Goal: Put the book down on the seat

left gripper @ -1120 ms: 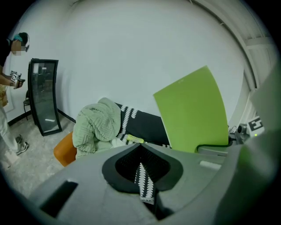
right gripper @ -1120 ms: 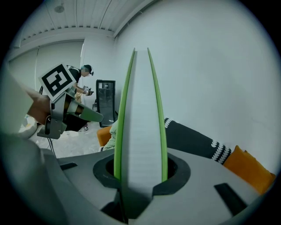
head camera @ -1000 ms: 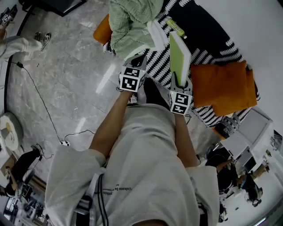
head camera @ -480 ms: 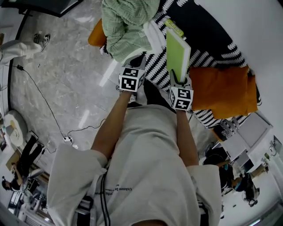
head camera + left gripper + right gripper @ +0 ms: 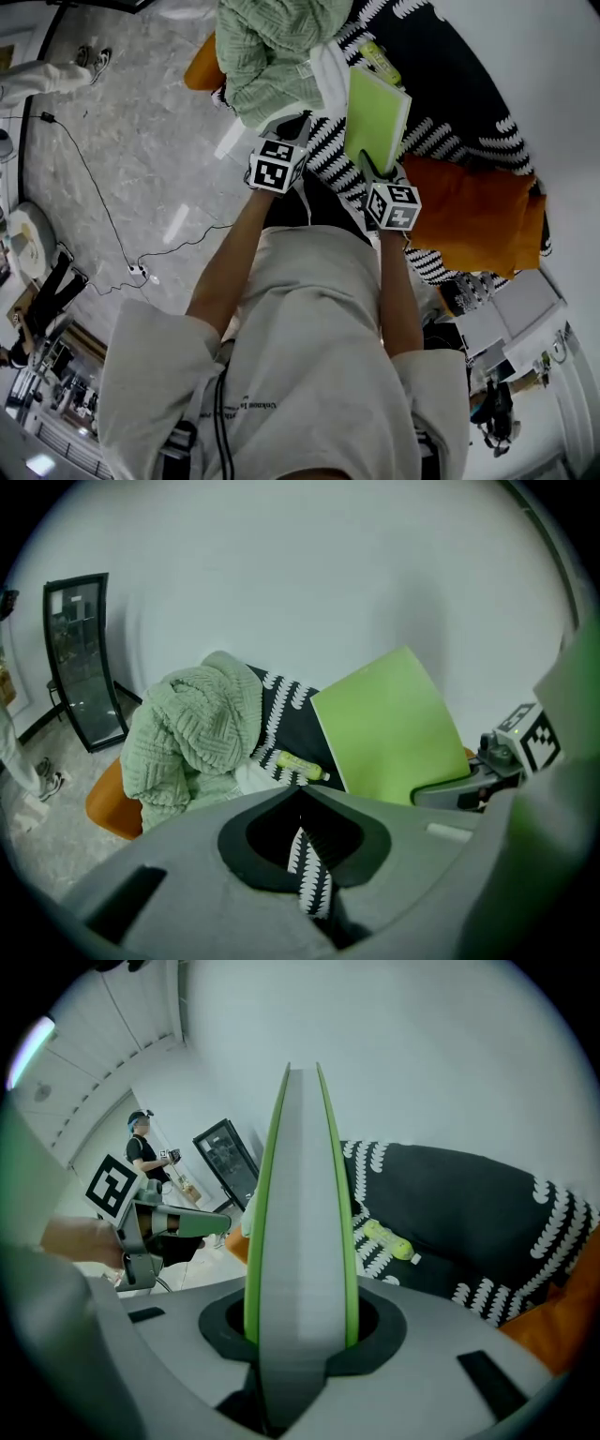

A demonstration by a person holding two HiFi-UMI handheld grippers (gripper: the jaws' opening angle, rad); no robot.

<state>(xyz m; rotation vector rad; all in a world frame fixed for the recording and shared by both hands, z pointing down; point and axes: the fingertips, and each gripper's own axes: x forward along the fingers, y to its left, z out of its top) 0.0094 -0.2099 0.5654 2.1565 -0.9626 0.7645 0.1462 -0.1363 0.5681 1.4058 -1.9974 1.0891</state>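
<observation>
— Step in hand?

— Carrying, by the look of it; not yet set down. Got the book (image 5: 377, 117) clamped on edge in the right gripper (image 5: 377, 172), pinched at its near end and standing up and away from the jaws. Held above the seat (image 5: 330, 150), apparently clear of it, though hard to be sure from overhead.

— And the left gripper (image 5: 296, 124)?

— Closed on nothing. Hanging just to the left of the right one, pointed the same way, with only striped seat cover visible past its pads.

— Ahead of the right gripper?

— Seat cover straight beyond the book's far edge. Past that, a little to the right, a yellow-green bottle (image 5: 382, 64) lying on the cover. Off to the left, in front of the left gripper, a heaped green knitted blanket (image 5: 272, 47). Close on the right, an orange cushion (image 5: 469, 216).

— Next move?

— Most likely reach forward and down, then roll the wrist to bring the book from edge-on to flat. Aim for bare cover between blanket and cushion, short of the bottle. Part the jaws only once resting on the cover, then draw back along the book's length. No call for the left gripper, except perhaps to keep the blanket aside.
</observation>
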